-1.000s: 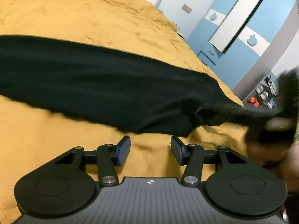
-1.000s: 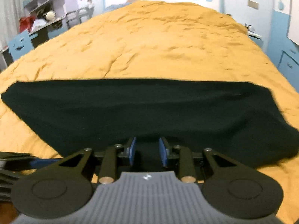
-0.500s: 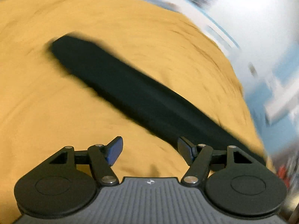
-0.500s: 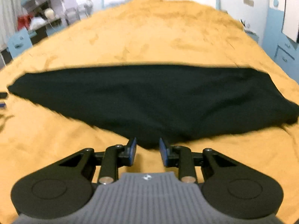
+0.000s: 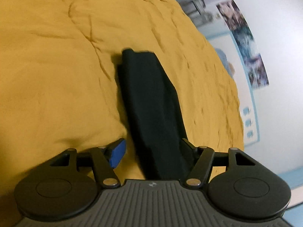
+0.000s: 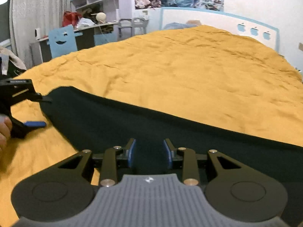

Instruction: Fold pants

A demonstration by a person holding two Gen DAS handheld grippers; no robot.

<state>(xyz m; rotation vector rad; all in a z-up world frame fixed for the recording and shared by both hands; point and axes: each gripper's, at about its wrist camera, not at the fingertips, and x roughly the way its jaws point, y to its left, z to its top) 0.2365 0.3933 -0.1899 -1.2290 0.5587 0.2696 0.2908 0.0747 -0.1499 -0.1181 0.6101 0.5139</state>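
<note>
Your left hand-held gripper (image 5: pixel 153 151) is at one narrow end of the black pants (image 5: pixel 151 102), which run straight away from it as a long band across the orange bedspread (image 5: pixel 56 75). Its jaws stand wide and are closing at this moment; the end of the pants lies between them, close against the right-side finger, while the blue pad (image 5: pixel 117 154) on the left-side finger stands clear of the cloth, over bare bedspread. The pads do not press the fabric.

Your right hand-held gripper (image 6: pixel 149 153) hovers over the near edge of the pants (image 6: pixel 151 130), partway along the band. Its jaws are narrow and opening; black cloth fills the gap beneath them, but whether the blue pads touch it you cannot tell from this view. From this gripper the pants stretch off to the far left, where the left hand-held gripper (image 6: pixel 36 111) sits at the tip with your hand (image 6: pixel 3 130) behind it, and off to the right past the edge of view. The bedspread lies wrinkled beyond the pants.
</note>
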